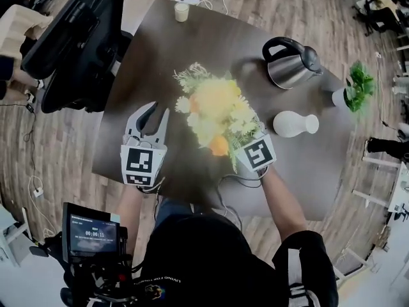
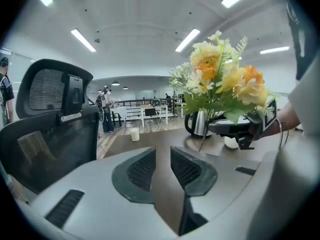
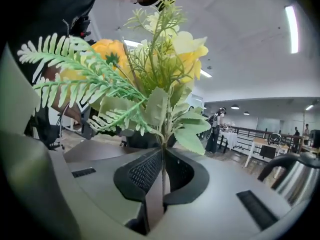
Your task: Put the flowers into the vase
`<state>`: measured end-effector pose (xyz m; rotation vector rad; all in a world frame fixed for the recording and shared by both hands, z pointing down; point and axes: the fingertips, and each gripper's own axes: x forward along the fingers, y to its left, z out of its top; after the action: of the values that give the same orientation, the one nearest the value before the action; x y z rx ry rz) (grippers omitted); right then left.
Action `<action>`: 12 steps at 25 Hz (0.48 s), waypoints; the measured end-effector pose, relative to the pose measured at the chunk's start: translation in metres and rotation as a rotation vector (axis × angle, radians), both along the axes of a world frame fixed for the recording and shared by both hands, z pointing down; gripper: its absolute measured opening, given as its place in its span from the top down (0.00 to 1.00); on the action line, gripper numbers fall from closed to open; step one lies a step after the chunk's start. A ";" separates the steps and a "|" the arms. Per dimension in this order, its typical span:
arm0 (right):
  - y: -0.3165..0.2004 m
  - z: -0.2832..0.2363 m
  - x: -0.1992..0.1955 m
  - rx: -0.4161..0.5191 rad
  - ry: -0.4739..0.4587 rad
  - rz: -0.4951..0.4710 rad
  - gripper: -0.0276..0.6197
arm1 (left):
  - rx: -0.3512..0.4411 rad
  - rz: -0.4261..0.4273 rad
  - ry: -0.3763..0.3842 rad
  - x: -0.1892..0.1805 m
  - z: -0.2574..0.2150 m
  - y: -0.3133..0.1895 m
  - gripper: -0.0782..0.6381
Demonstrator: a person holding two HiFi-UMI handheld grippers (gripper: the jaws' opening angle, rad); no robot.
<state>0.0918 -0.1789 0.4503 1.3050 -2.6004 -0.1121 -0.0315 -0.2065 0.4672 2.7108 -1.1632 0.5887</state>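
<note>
- Step in hand, as I judge it: the carry. The flowers (image 1: 217,114) are already picked up and not yet in the vase (image 1: 294,124).
- The right hand-held gripper (image 3: 162,166) has its jaws closed on the thin green stem low on the bunch. Leaves and blooms fan out just above the pads.
- The left gripper view shows the bunch standing upright over the right hand-held gripper, clear of the desk (image 1: 160,43), with a stem end hanging below the jaws.
- The left hand-held gripper (image 1: 158,117) holds nothing. Its jaws stand a little apart with only bare desk between them, and it hovers to the left of the bunch, apart from it.
- The vase stands on the desk just to the right of the right hand-held gripper, near it but not touching. The kettle (image 1: 291,62) is beyond it.
- In the head view the blooms spread up and to the left of the gripper, away from the vase.
- Next move, in my judgement: swing the bunch right until the stem end is over the vase's narrow mouth, keep it upright, and lower it in before letting go.
- The mouth looks small against so broad a bunch, so the free left hand-held gripper could steady the vase.
</note>
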 end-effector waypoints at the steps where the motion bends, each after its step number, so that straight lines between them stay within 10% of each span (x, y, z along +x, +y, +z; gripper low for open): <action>1: 0.011 -0.001 0.005 -0.014 -0.013 0.008 0.90 | 0.000 0.010 -0.001 0.004 -0.002 0.011 0.76; 12: 0.121 -0.049 0.048 -0.055 -0.133 0.166 0.90 | -0.003 0.091 0.004 0.020 -0.040 0.109 0.76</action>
<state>0.1401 -0.0581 0.4016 1.5501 -2.5684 0.0760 -0.0114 -0.0979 0.4270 2.7734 -1.0418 0.5952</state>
